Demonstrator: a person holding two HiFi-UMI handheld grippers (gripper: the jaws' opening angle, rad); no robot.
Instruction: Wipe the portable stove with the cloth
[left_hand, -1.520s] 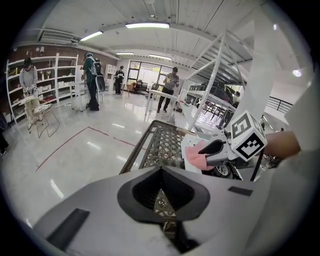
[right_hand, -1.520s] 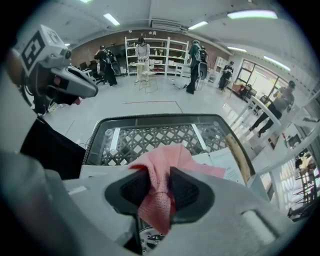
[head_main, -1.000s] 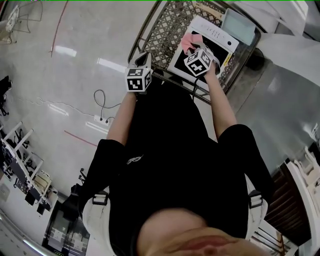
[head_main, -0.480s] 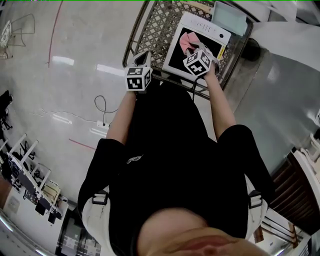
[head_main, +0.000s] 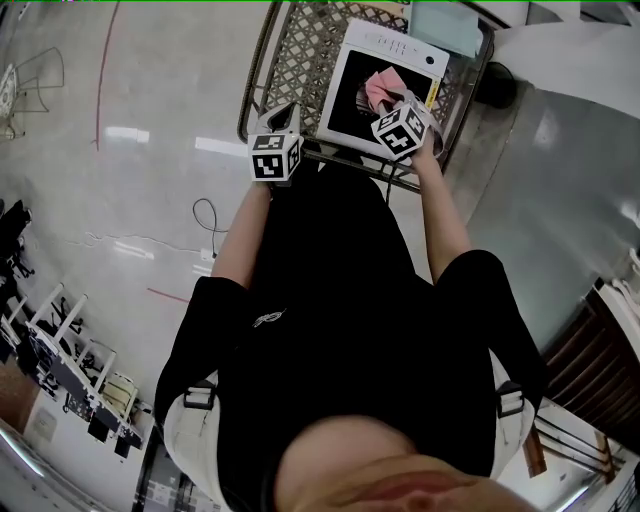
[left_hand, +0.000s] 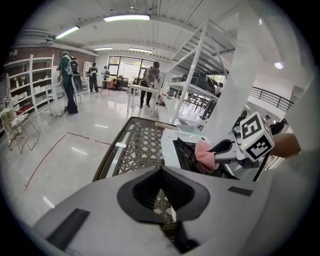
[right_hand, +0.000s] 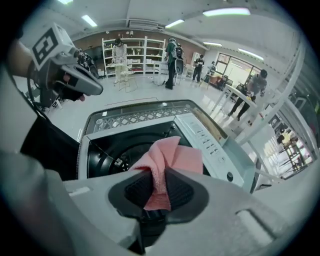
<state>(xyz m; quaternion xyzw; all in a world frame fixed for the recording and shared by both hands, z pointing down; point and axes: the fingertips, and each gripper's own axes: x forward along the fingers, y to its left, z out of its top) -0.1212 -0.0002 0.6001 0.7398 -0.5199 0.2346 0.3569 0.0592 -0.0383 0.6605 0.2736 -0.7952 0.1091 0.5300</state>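
Right gripper view: the cloth (right_hand: 167, 162) is pinched in the right gripper (right_hand: 160, 189). The jaws have just closed in a little further, with the pink fabric bunched between them and the rest fanning out ahead.
Cloth position: centre frame, over the black burner well of the stove (right_hand: 212, 142). In the head view it sits upper centre, just above the marker cube. It probably touches the surface, but that is not certain.
Stove position: on the wire-mesh table (left_hand: 132, 145), upper centre of the head view, with the white control strip along its top edge.
Left gripper (left_hand: 161, 172): jaws together with nothing between them. It hangs over the table's edge, left of the stove and apart from it.
Cloth handling: light, soft and limp, so the loose end will drag rather than push. The hold on the gathered fold looks deep enough. The main risk is a snag on the burner ring.
Stove handling: rigid and boxy, and it may slide on the mesh under wiping. The free gripper could brace the white rim. The casing is smooth, so press rather than pinch.
Count: one cloth, one stove, one table, two grippers.
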